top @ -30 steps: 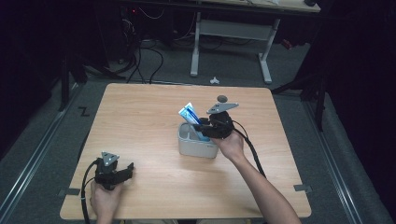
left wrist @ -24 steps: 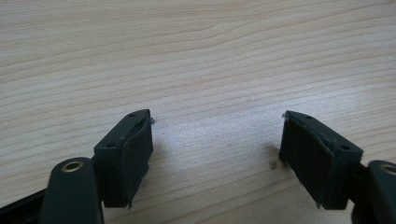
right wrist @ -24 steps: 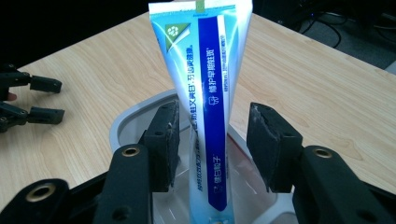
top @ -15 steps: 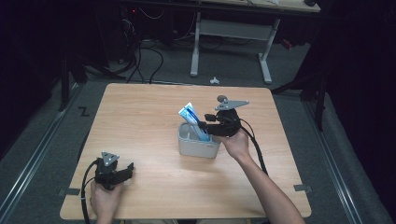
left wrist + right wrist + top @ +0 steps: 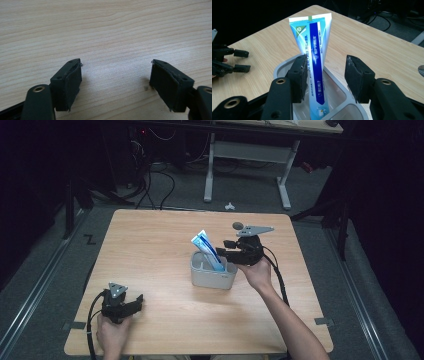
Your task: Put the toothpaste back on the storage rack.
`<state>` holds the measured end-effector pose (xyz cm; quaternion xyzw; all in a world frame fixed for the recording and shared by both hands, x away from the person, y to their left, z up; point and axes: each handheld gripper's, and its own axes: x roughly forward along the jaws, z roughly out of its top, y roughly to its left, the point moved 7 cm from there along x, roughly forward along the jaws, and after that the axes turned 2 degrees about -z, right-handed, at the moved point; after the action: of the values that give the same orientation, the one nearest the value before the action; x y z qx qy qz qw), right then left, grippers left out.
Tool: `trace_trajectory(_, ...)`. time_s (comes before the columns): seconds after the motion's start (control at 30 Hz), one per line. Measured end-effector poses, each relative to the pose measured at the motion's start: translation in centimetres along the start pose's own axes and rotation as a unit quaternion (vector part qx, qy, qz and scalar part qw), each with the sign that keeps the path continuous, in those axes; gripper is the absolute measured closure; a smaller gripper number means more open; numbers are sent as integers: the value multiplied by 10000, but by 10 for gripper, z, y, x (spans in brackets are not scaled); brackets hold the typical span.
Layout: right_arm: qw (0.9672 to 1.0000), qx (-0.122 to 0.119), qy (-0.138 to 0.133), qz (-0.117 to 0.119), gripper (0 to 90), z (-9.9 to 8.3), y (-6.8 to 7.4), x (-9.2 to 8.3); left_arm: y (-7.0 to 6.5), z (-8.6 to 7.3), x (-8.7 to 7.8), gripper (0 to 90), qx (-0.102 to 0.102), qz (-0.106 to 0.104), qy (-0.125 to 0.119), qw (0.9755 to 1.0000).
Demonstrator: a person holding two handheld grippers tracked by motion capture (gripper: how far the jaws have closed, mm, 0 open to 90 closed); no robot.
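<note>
A blue and white toothpaste tube [image 5: 206,247] [image 5: 315,50] stands tilted in a pale grey holder cup [image 5: 212,279] [image 5: 283,66] near the middle of the wooden table [image 5: 150,245]. My right gripper [image 5: 223,246] [image 5: 325,66] hovers at the cup's right side. Its jaws have just been opening; the tube stands between them with a gap to the right pad, not pressed. My left gripper [image 5: 136,301] [image 5: 116,68] rests low over bare wood at the front left, jaws wide apart with nothing between them. It also appears far off as the left gripper [image 5: 237,60].
The cup has a second compartment beside the tube. Behind the table stand the white legs of a desk [image 5: 285,185], with cables [image 5: 150,180] on the dark floor. A small white object [image 5: 229,206] lies on the floor past the far edge.
The right gripper's jaws spread apart off the tube, and the hand drew back slightly to the right. The tube stays leaning in the cup. The left gripper has not moved.
</note>
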<state>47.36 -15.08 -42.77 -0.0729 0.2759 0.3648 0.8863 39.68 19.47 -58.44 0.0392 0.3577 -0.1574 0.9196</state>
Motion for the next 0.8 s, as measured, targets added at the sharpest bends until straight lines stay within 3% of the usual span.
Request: trace_trajectory(0.8,9997,131,-180,-57,537,0,-10,-24,0,0,0,259,-1,0,0,10000)
